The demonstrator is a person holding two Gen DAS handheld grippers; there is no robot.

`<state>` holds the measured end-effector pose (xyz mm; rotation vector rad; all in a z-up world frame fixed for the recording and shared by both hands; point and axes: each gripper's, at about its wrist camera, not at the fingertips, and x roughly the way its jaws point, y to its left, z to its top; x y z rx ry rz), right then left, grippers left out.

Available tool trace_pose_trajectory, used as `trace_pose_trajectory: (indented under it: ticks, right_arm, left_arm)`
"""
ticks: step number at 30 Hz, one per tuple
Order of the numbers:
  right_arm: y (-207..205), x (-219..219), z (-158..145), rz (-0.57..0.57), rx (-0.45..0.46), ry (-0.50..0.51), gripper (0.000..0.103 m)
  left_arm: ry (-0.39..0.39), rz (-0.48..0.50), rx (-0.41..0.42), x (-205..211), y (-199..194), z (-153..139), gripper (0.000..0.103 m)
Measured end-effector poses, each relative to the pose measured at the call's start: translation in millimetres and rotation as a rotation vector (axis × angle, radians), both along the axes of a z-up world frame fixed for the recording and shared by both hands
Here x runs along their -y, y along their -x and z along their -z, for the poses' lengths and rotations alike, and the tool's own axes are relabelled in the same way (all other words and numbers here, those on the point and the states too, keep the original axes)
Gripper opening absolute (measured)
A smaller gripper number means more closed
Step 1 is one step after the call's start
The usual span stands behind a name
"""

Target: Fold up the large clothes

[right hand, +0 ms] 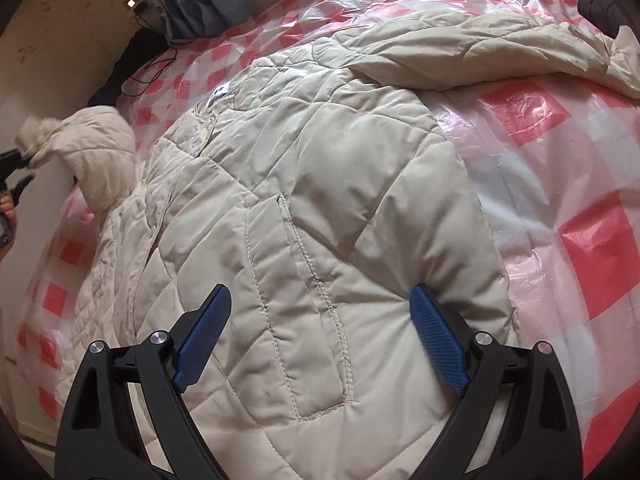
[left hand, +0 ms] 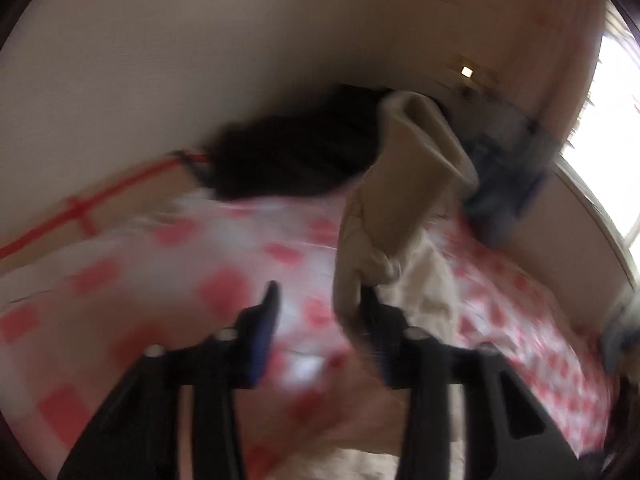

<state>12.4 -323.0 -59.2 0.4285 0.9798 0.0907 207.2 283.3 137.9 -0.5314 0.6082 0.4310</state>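
A cream quilted jacket point(right hand: 320, 168) lies spread on the bed, with a stitched pocket point(right hand: 304, 304) facing up. My right gripper point(right hand: 320, 288) hovers close over the pocket, its jaws wide open and nothing between the blue pads point(right hand: 436, 332). At the left edge of the right wrist view, my left gripper point(right hand: 16, 168) sits at a raised end of the jacket point(right hand: 80, 140). The left wrist view is blurred. In it a beige fold of the jacket point(left hand: 392, 208) rests against the right finger of my left gripper point(left hand: 320, 286). A gap shows between that fold and the other finger.
The bed wears a pink-and-white checked plastic cover point(right hand: 560, 184). A dark garment point(left hand: 288, 160) lies against the wall, beside blue patterned fabric point(left hand: 508, 168) near a bright window point(left hand: 616, 120). A black cable point(right hand: 156, 68) trails across the bed's far corner. Another dark item point(right hand: 600, 4) sits at the top right.
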Motion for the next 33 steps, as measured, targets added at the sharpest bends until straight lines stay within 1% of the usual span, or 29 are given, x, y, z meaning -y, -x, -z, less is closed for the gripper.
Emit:
trace_pose_trajectory:
  ticks: [1,2,3,4,5,7,8,10,11,12,13,15,16,18,20,21,22,23,24,25,26,27,28,30,33]
  right_arm:
    - [-0.3,-2.8,-1.1,-0.009,-0.002,0.019,0.088]
    - [1.0,-3.5,-3.8,-0.013,-0.003,0.021,0.088]
    - [6.0,-1.2,-8.6,-0.012,-0.002,0.002,0.088]
    - [10.5,2.2,-15.1,-0.004,0.009,-0.023,0.088]
    - [17.2,8.6,-23.8,0.009,0.031,-0.038,0.088]
    - [33.6,22.4,-38.0,0.048,0.062,-0.027,0.09]
    - [44.9,30.1,-41.3,0.062,0.056,-0.013,0.092]
    - [65.3,44.2,-39.5,0.071,0.007,0.03,0.092]
    - [74.1,51.0,-35.6,0.075,-0.022,0.053,0.092]
    - [81.5,56.9,-30.7,0.07,-0.065,0.054,0.092]
    - [87.6,62.0,-24.5,0.052,-0.11,0.023,0.092]
    - [98.8,69.8,-13.0,0.021,-0.179,-0.059,0.092]
    - [103.1,72.4,-10.6,0.016,-0.202,-0.078,0.092]
    - [111.4,72.9,-9.8,0.0,-0.228,-0.079,0.092]
    - [117.0,70.0,-11.4,-0.037,-0.237,-0.104,0.092]
    - [119.0,67.4,-11.5,-0.053,-0.236,-0.127,0.092]
    - [120.4,65.5,-12.3,-0.068,-0.229,-0.147,0.084]
    - [121.6,63.6,-13.8,-0.086,-0.213,-0.165,0.073]
    - [121.4,61.1,-14.1,-0.107,-0.206,-0.184,0.047]
    - [120.4,59.1,-14.4,-0.111,-0.205,-0.19,0.022]
    - [119.0,57.8,-16.7,-0.113,-0.19,-0.202,0.017]
    - [117.9,58.5,-20.4,-0.116,-0.165,-0.233,0.013]
    - [117.5,61.1,-26.8,-0.106,-0.14,-0.256,0.012]
    - [121.4,71.6,-50.2,-0.085,-0.052,-0.325,0.011]
    - [139.2,91.9,-94.1,-0.055,0.072,-0.374,0.01]
  left_arm:
    - [0.048,-0.072,-0.029,-39.9,20.5,4.6,0.072]
    - [0.11,-0.105,-0.035,-73.7,45.2,9.7,0.071]
    - [0.142,-0.115,-0.038,-95.0,69.1,12.2,0.071]
    - [0.134,-0.097,-0.042,-106.1,94.8,12.6,0.072]
    - [0.119,-0.038,-0.044,-107.5,118.8,12.6,0.074]
    - [0.102,0.163,-0.06,-90.9,159.9,18.2,0.087]
    - [0.092,0.262,-0.078,-76.8,179.1,24.7,0.088]
    - [0.083,0.461,-0.136,-41.6,214.7,49.6,0.094]
    - [0.091,0.544,-0.181,-21.1,228.3,67.6,0.094]
    - [0.105,0.617,-0.224,-1.8,238.7,86.9,0.094]
    - [0.111,0.671,-0.268,18.5,247.2,106.0,0.094]
    - [0.115,0.72,-0.351,48.4,257.0,142.0,0.094]
    - [0.138,0.735,-0.381,59.2,260.9,157.1,0.094]
    - [0.181,0.724,-0.412,72.6,267.9,181.5,0.094]
    - [0.235,0.729,-0.423,86.8,270.0,196.6,0.094]
    - [0.247,0.737,-0.414,94.1,272.7,197.8,0.092]
    - [0.256,0.748,-0.402,101.2,274.3,196.3,0.08]
    - [0.274,0.767,-0.394,106.7,273.2,193.0,0.067]
    - [0.29,0.774,-0.388,110.8,270.5,188.0,0.042]
    - [0.292,0.773,-0.376,114.9,269.2,181.2,0.026]
    - [0.3,0.785,-0.348,113.2,269.3,170.5,0.023]
    - [0.308,0.8,-0.317,115.8,268.7,158.0,0.018]
    - [0.317,0.807,-0.288,112.9,269.2,143.9,0.017]
    - [0.359,0.831,-0.224,109.0,276.2,114.6,0.017]
    - [0.389,0.87,-0.176,105.2,293.5,81.8,0.016]
